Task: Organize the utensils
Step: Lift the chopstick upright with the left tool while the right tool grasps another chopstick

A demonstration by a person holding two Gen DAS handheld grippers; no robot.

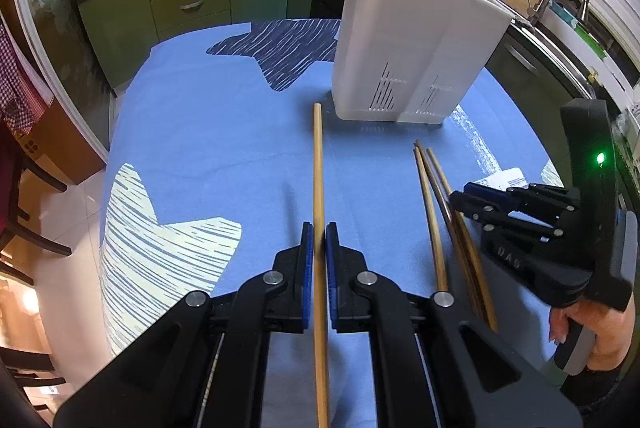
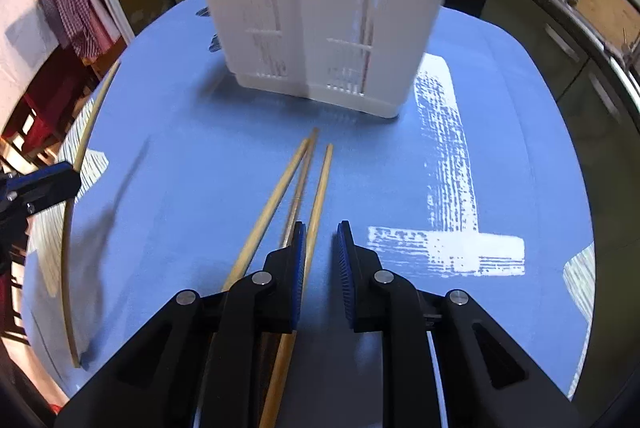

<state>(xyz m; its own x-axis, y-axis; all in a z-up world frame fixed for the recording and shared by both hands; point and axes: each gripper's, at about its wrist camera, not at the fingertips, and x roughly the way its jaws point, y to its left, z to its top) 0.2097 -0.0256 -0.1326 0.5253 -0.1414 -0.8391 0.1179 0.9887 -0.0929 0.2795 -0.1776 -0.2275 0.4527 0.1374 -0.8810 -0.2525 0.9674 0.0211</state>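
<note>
Left gripper (image 1: 319,256): nearest our left camera, its blue pads are closed against a single wooden chopstick (image 1: 318,188) that runs between them, tip pointing toward the holder.
Held chopstick: we cannot tell whether it is lifted or resting on the cloth; in the right view it shows as a long curved stick at the left edge (image 2: 68,228).
Right gripper (image 2: 322,268): released, jaws apart, hovering low over the loose pile; one stick passes just inside its left pad, nothing is clamped.
Loose chopsticks (image 2: 296,188): three or so lie on the blue tablecloth (image 1: 220,148), fanned together, tips toward the holder, just beside the right gripper.
Utensil holder (image 1: 404,44): white plastic, slotted, two compartments, upright at the far side of the cloth; several sticks already stand in it.
Handling: we judge the sticks light, stiff and smooth, apt to roll or pivot in the pads.
Where to hold: near mid-length, pads square across the shaft, so the tip stays steerable into a compartment.
Risk: pinching two sticks at once from the pile.
</note>
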